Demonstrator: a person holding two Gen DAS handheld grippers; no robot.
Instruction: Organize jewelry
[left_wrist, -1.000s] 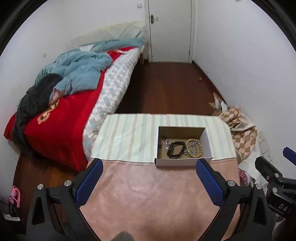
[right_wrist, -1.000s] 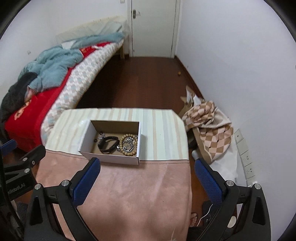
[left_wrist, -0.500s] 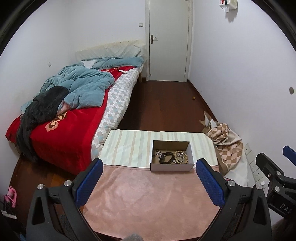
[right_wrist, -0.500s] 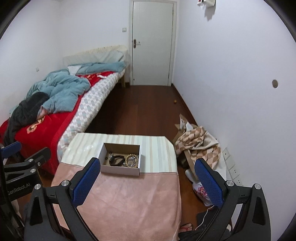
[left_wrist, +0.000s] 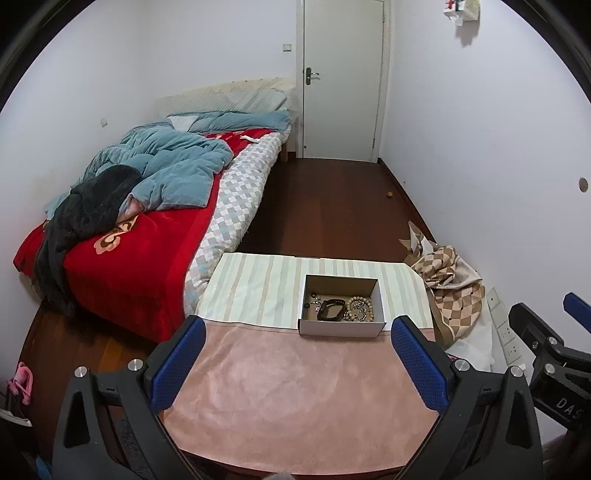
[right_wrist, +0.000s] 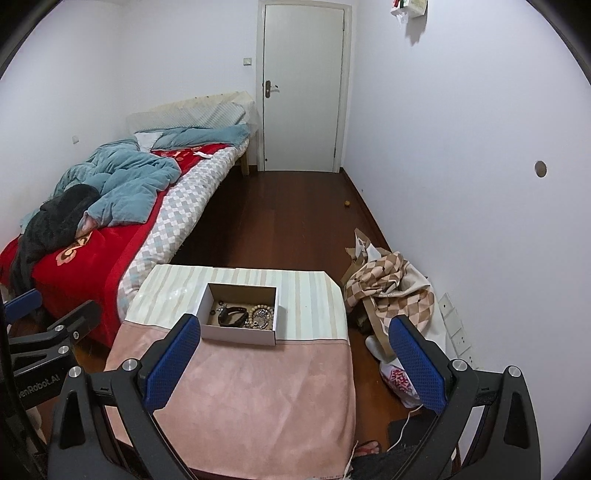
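While both tools hover above the near, pink-clothed end of the counter (left_wrist: 295, 398), the left tool (left_wrist: 293, 363) and right tool (right_wrist: 291, 360) each hold their blue-padded fingers spread wide, grasping nothing. The open white cardboard box (left_wrist: 341, 328) rests on the striped cloth (left_wrist: 255, 288) at the counter's far end. Inside it lie a black band bracelet (left_wrist: 331, 309), a wooden bead bracelet (left_wrist: 360, 310) and small silver pieces (left_wrist: 314, 301).
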